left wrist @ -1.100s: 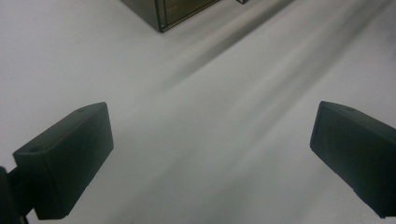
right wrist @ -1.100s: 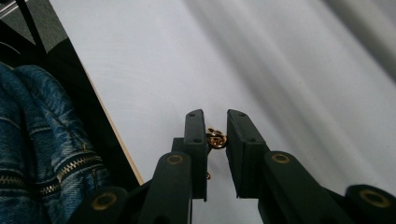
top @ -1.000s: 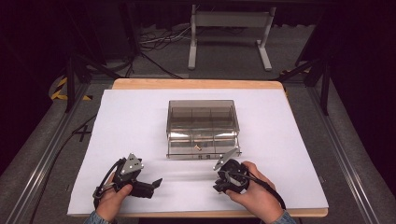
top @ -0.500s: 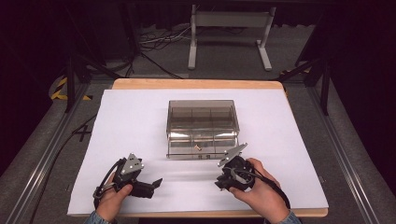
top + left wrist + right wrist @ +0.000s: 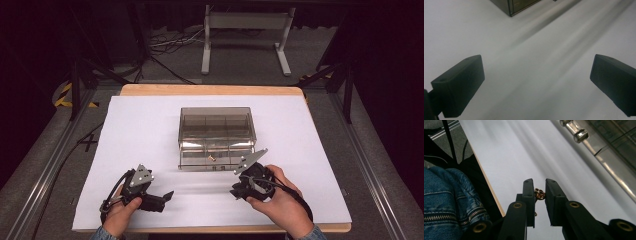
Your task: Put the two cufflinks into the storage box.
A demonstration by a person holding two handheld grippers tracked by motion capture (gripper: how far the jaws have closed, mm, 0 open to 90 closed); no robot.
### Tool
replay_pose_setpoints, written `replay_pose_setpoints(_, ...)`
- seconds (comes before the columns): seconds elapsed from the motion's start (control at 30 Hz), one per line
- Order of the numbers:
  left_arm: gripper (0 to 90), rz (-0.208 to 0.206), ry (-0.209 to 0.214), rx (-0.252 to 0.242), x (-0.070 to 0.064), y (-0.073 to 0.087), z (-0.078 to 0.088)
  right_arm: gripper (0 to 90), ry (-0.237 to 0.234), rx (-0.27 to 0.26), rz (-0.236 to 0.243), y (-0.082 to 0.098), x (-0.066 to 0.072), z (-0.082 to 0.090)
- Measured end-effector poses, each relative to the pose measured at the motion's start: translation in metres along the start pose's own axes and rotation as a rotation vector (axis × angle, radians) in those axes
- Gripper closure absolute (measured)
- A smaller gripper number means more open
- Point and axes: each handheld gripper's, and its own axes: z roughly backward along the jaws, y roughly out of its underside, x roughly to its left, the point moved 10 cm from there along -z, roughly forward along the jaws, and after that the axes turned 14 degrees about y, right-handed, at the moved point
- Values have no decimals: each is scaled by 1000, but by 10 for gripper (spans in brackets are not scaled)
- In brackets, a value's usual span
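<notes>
Your right gripper (image 5: 539, 187), lower centre of its view, pinched a small gold trinket (image 5: 539, 194). Your left gripper (image 5: 536, 82) stood wide apart, empty, lower left in the high view. The clear compartment box (image 5: 216, 131) sat mid-frame.

Small gold piece half hidden between jaws

The gold piece (image 5: 539, 194) sits partly behind the right gripper (image 5: 540, 185); the clear box (image 5: 517, 5) is cropped at the frame's top.
</notes>
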Motion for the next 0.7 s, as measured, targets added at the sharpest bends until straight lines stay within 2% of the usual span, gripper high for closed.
replay_pose_setpoints(0.7, 2, 1, -1, -3, 0, 0, 0, 786, 10, -21, 5, -23, -10, 24)
